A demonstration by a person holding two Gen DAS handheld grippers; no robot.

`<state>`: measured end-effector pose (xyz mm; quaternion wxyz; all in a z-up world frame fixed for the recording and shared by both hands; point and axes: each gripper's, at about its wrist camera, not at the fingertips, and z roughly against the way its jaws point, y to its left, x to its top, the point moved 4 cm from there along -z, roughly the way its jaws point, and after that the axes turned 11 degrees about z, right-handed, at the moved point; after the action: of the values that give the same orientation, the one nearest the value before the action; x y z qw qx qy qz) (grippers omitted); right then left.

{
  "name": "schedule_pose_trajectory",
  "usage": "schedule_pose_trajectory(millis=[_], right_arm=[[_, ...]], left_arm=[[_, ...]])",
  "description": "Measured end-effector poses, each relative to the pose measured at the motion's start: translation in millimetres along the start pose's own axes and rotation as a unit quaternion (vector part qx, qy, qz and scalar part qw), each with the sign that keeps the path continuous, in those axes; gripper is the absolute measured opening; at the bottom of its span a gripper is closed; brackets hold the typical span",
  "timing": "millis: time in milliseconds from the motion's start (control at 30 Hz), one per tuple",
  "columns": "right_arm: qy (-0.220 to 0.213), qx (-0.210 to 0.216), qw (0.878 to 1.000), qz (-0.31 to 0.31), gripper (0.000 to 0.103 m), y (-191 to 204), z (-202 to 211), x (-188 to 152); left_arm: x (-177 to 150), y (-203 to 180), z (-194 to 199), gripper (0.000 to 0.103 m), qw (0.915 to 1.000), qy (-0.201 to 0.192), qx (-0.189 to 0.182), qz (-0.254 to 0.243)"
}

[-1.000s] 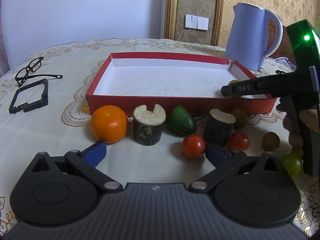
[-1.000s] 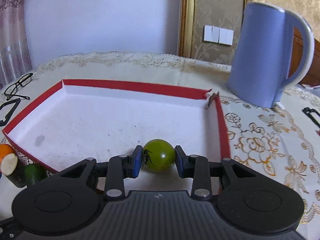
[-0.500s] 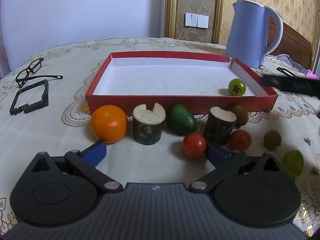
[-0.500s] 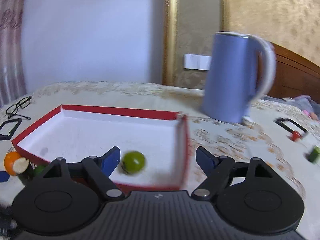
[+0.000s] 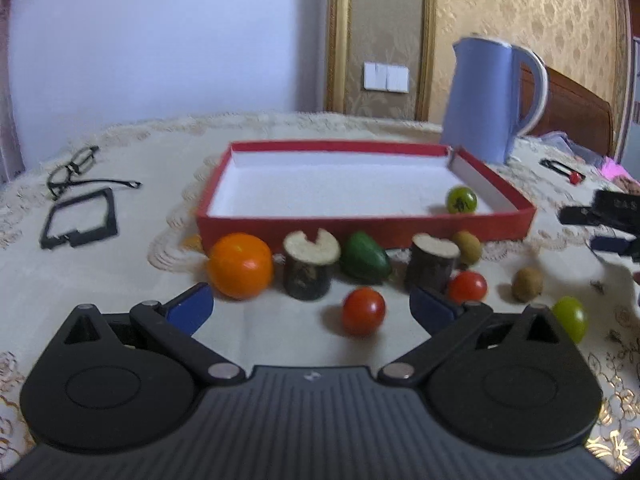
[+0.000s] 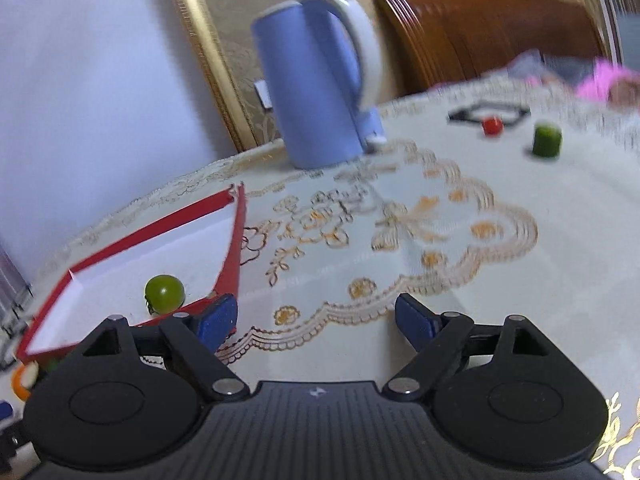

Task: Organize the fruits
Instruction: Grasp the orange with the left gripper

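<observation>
Red walls of the box (image 5: pixel 360 227) frame one green tomato (image 5: pixel 461 199), sitting alone in its lower right corner, close to the right wall and the front wall. Below the box we count one orange (image 5: pixel 240 266), two log stubs (image 5: pixel 308 264) (image 5: pixel 434 264), one avocado (image 5: pixel 365 262), two red tomatoes (image 5: pixel 363 311) (image 5: pixel 467 286), two brownish fruits (image 5: pixel 468 246) (image 5: pixel 527 284) (kiwis, maybe, we cannot tell) and one yellow-green fruit (image 5: pixel 571 318) at the lower right. Our left gripper (image 5: pixel 312 304) hovers low, fingers spread wide with nothing between them; the nearer red tomato lies between its blue pads.

Over to the right wrist view: our right gripper (image 6: pixel 316 318) also stands wide apart and empty, its left pad just over the box's front corner, with bare patterned tablecloth (image 6: pixel 400 232) ahead. One blue kettle (image 6: pixel 316 80) stands at upper centre; glasses (image 5: pixel 80 168) and one black frame (image 5: pixel 80 218) lie well apart at the left.
</observation>
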<state>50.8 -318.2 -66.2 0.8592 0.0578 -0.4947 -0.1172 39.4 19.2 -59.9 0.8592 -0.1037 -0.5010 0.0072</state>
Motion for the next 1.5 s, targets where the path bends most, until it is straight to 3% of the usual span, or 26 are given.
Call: schedule_pose_trajectory(millis=[233,367,500,767,867,967,1033,1133,1200,1500], right_arm=[[-0.011,0.005,1.000,-0.021,0.088,-6,3,-2],[-0.012,0.005,1.000,-0.021,0.088,-6,4,-2],[-0.013,0.007,1.000,-0.024,0.088,-7,3,-2],[-0.014,0.007,1.000,-0.024,0.088,-7,3,-2],[-0.014,0.007,1.000,-0.024,0.088,-7,3,-2],[-0.014,0.007,1.000,-0.023,0.088,-7,3,-2],[-0.013,0.005,1.000,-0.021,0.089,-6,3,-3],[-0.012,0.004,1.000,-0.019,0.089,-6,2,-3],[-0.012,0.004,1.000,-0.019,0.089,-6,2,-3],[-0.011,0.003,1.000,-0.017,0.089,-5,2,-3]], left_arm=[[15,32,-4,0.103,0.9972,-0.002,0.054,0.051],[27,58,-18,0.103,0.9925,0.025,0.093,0.076],[29,66,-25,0.103,0.9941,0.047,0.072,0.066],[24,49,-38,0.103,0.9965,0.062,0.041,-0.039],[25,55,-45,0.102,0.9955,0.067,0.044,-0.050],[29,58,-50,0.087,0.9960,0.082,0.004,-0.034],[29,57,-51,0.086,0.9961,0.079,0.001,-0.038],[26,51,-49,0.070,0.9962,0.071,-0.012,-0.049],[25,47,-45,0.041,0.9957,0.070,-0.039,-0.047],[24,37,-32,0.040,0.9970,0.057,-0.025,-0.045]])
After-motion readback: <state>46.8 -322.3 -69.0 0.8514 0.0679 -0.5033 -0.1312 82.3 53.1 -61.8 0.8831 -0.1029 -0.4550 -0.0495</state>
